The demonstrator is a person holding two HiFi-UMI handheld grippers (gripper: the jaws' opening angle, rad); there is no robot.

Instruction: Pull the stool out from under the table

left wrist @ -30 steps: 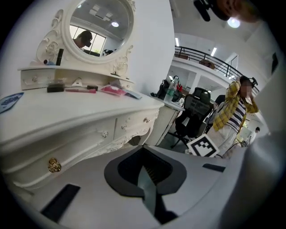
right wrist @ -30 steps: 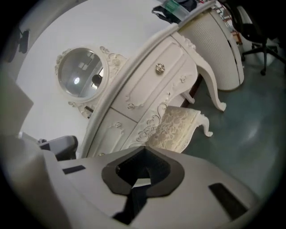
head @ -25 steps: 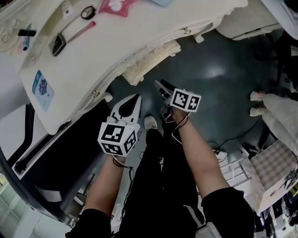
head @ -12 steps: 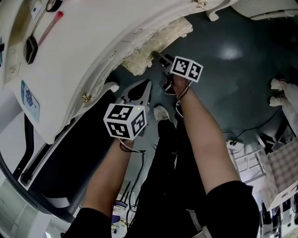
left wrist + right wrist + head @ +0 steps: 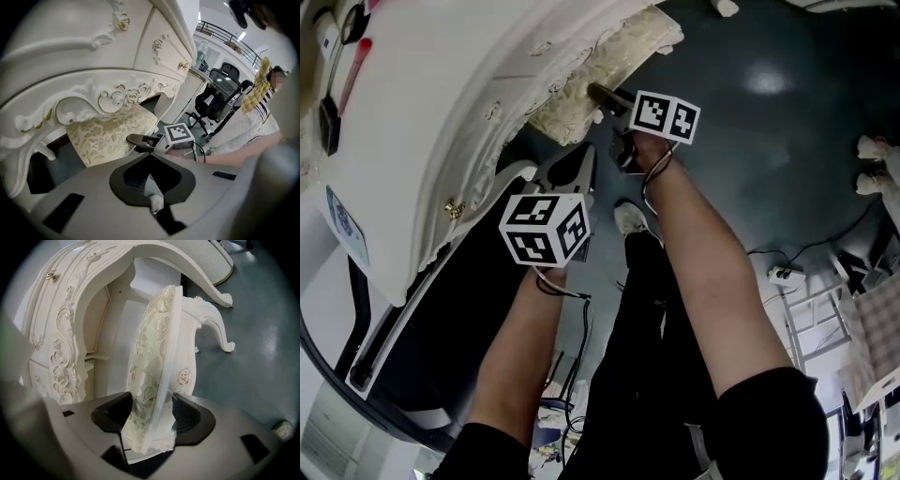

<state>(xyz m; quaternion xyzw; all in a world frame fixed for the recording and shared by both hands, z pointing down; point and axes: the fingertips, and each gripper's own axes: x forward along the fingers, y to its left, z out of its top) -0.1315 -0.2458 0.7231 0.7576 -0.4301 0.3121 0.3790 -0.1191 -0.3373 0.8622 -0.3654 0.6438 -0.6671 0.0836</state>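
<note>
The stool [image 5: 581, 89], with a floral cushion and a white carved frame, stands tucked under the ornate white table [image 5: 441, 112]. My right gripper [image 5: 602, 97] reaches its near edge. In the right gripper view the seat's edge [image 5: 154, 357] fills the gap between the jaws of that gripper [image 5: 151, 411]. They have just been closing, one pad on the cushion and one on the white rim. My left gripper [image 5: 584, 157] hangs shut and empty to the left, short of the stool. In its own view the left gripper [image 5: 150, 157] faces the cushion [image 5: 108, 136].
The table's carved apron [image 5: 117, 96] overhangs the stool. A white shoe [image 5: 630, 217] is on the dark floor below the grippers. A power strip with cables [image 5: 780, 275] lies at the right. An office chair [image 5: 215, 98] and a person [image 5: 262, 98] are beyond.
Both grippers have come down toward the stool. The right one went from clear of the seat to having its edge between the jaws; the left one followed beside it.
</note>
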